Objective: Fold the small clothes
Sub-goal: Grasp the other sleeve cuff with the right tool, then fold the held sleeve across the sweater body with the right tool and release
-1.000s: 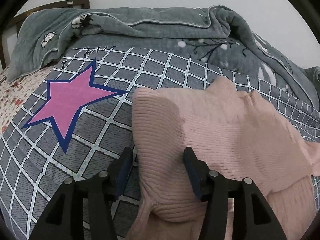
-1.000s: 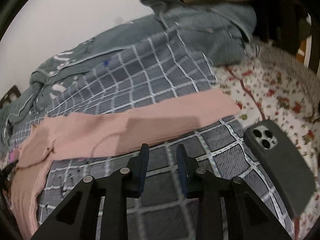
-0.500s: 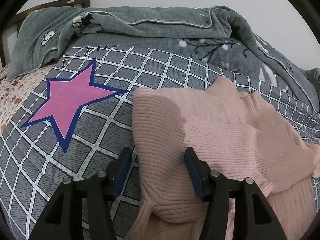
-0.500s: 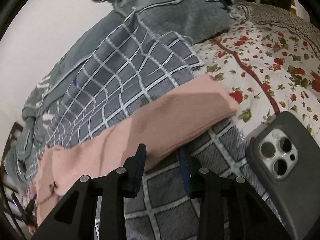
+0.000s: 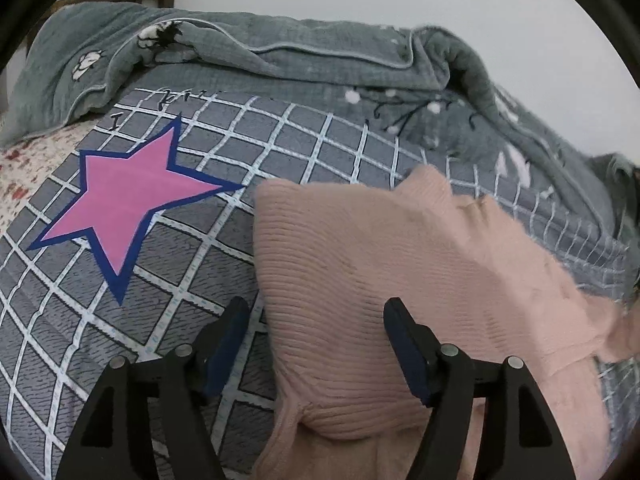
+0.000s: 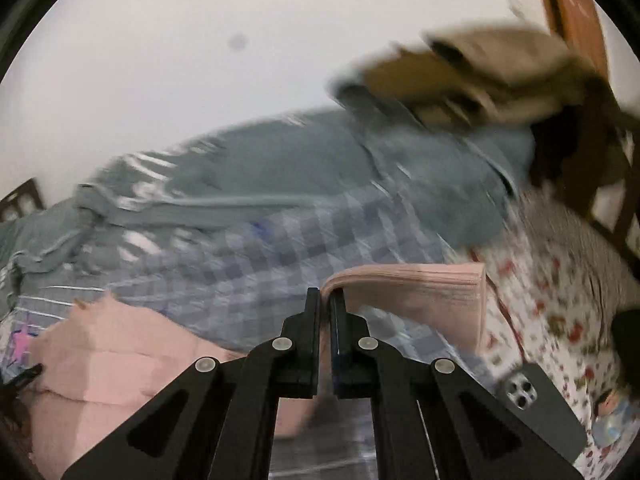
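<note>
Two views, differing content: left wrist view is sharp, with the pink sweater [image 5: 400, 280] lying on the checked blanket [image 5: 280, 136], left gripper [image 5: 316, 320] jaws opening, spread astride its folded edge, pads off it, pink star [image 5: 124, 196] at 10 o'clock. Right wrist view is blurred: right gripper [image 6: 327, 300] pinches the sweater's sleeve [image 6: 420, 284], lifted toward 2 o'clock; only here a phone [image 6: 540, 404] at 4 o'clock on the floral sheet [image 6: 560, 304]

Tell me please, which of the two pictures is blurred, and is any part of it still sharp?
Left wrist view: sharp, with fisheye bending of the checked blanket. Right wrist view: motion-blurred bedding, yet the right gripper, shut on the pink sweater's sleeve, stays crisp; the phone is only slightly soft.
</note>
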Demonstrator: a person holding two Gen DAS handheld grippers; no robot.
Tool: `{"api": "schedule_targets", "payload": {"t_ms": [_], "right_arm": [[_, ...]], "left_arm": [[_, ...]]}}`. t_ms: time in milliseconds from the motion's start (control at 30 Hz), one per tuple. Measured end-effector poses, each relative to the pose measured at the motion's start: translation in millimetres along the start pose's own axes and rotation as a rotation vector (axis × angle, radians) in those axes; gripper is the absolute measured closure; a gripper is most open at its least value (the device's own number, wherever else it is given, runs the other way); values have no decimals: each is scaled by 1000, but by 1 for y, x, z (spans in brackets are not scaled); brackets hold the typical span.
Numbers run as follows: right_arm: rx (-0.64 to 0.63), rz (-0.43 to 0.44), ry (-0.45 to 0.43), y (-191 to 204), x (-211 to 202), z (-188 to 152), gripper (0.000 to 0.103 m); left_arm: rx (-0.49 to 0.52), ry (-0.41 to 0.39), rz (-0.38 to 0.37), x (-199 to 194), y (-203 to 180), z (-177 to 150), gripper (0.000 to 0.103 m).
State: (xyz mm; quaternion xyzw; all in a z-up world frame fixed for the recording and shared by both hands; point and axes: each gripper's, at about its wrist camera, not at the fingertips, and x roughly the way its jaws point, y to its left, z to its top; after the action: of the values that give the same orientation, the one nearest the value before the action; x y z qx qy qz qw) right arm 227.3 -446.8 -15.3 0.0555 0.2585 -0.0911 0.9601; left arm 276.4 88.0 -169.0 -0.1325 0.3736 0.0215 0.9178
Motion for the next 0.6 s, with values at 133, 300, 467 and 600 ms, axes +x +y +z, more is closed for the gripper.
{"api": "schedule_targets", "payload": {"t_ms": [133,300,467,600], "right_arm": [[-116,102,-67,104,-32,17,99],[-226,284,-74,239,-46,2,99],[-278,475,25,361,-24,-50,99],[-372,558,169,416,0,-106,89]], "left_arm": [[-28,-23,-11,-27,22,0,31],[-15,-18,54,-62,71,-1,30],[-5,-38,120,-88,117,-11,30],[-6,-26,111,-94,136,-15,30]]}}
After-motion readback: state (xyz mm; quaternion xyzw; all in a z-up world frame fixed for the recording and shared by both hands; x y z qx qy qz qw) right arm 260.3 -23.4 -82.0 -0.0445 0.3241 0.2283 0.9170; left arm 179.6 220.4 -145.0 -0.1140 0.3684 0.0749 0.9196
